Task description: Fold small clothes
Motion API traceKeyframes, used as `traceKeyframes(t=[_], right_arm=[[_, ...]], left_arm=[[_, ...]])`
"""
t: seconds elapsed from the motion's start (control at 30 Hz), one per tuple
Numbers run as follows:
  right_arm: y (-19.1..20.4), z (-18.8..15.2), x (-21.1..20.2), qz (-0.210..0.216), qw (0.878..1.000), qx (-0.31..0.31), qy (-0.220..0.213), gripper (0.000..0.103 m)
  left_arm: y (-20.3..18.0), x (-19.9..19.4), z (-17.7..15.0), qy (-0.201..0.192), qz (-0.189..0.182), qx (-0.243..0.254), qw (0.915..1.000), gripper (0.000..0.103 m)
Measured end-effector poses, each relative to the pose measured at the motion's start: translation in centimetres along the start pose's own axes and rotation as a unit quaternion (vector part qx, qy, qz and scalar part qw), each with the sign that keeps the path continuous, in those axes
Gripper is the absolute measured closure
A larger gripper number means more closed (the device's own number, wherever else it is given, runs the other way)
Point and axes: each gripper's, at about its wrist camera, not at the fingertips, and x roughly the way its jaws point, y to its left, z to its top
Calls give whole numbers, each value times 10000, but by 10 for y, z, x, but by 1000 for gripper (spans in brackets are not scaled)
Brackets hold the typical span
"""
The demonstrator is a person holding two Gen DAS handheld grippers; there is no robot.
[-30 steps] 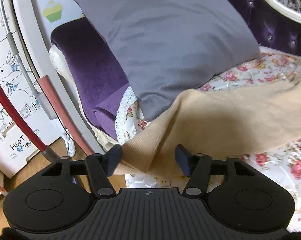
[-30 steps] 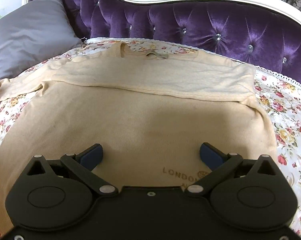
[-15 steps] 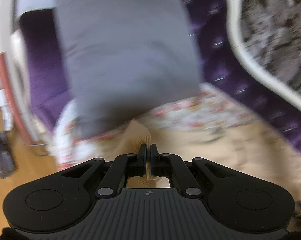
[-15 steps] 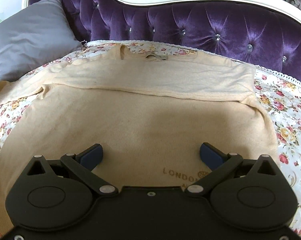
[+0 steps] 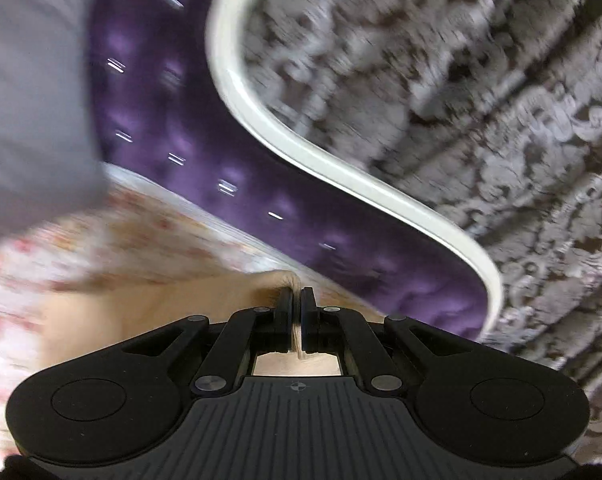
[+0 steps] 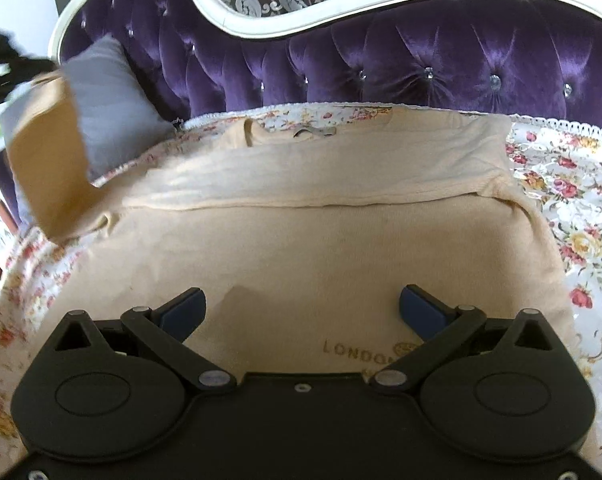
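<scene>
Left gripper [image 5: 296, 304] pinches what seems the sleeve [image 6: 47, 156]; I should lay it flat across the shirt [image 6: 301, 248].

Soft, even indoor light fills both views, with no hard shadows. The left wrist view is heavily motion-blurred: the purple headboard [image 5: 205, 184], its studs streaked into short lines, the patterned wallpaper [image 5: 441, 92] and the floral bedspread [image 5: 61, 248] all smear. The right wrist view is sharp, apart from a blurred lifted sleeve [image 6: 49, 152]. Fisheye bending curves the white frame [image 6: 341, 4]; velvet tufts show sheen.
</scene>
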Motion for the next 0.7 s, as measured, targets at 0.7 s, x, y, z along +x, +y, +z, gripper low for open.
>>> traceKeyframes(t=[0.7], right_arm=[[-16,12,-11,515,9981,311,128,0]], left_arm=[[-8,38,-121,314,1213,1239,9844,69]])
